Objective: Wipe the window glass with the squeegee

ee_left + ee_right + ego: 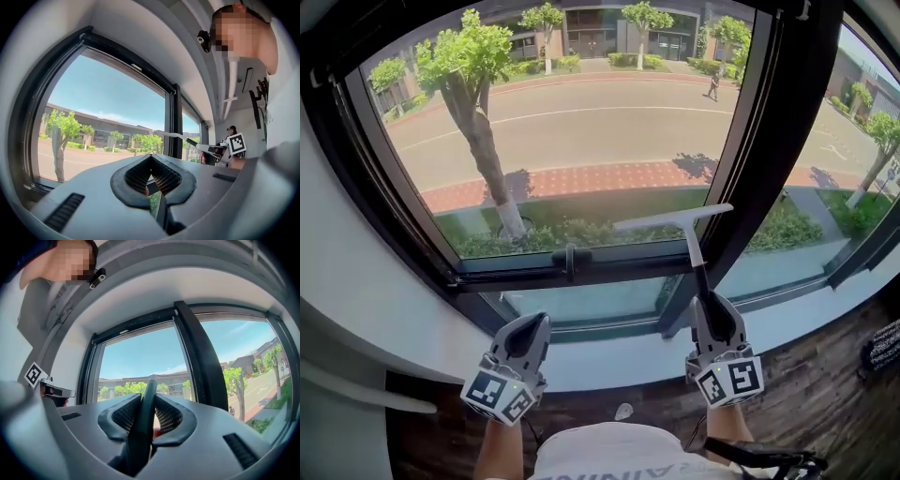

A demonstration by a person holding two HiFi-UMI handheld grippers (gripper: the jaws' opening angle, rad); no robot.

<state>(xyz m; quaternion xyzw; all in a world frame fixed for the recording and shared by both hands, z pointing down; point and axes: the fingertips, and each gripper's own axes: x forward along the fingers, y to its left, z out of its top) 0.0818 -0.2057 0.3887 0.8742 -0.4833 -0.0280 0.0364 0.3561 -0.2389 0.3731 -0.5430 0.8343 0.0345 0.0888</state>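
The lower end of the squeegee handle is hidden between the closed jaws of the right gripper. In the right gripper view only the handle shows, end on, and it hides the blade. A small pale object on the wooden floor is too small to identify. The right edge cuts off a dark patterned thing. The pedestrian outside is too small to make out. The window frame runs past the top edge.
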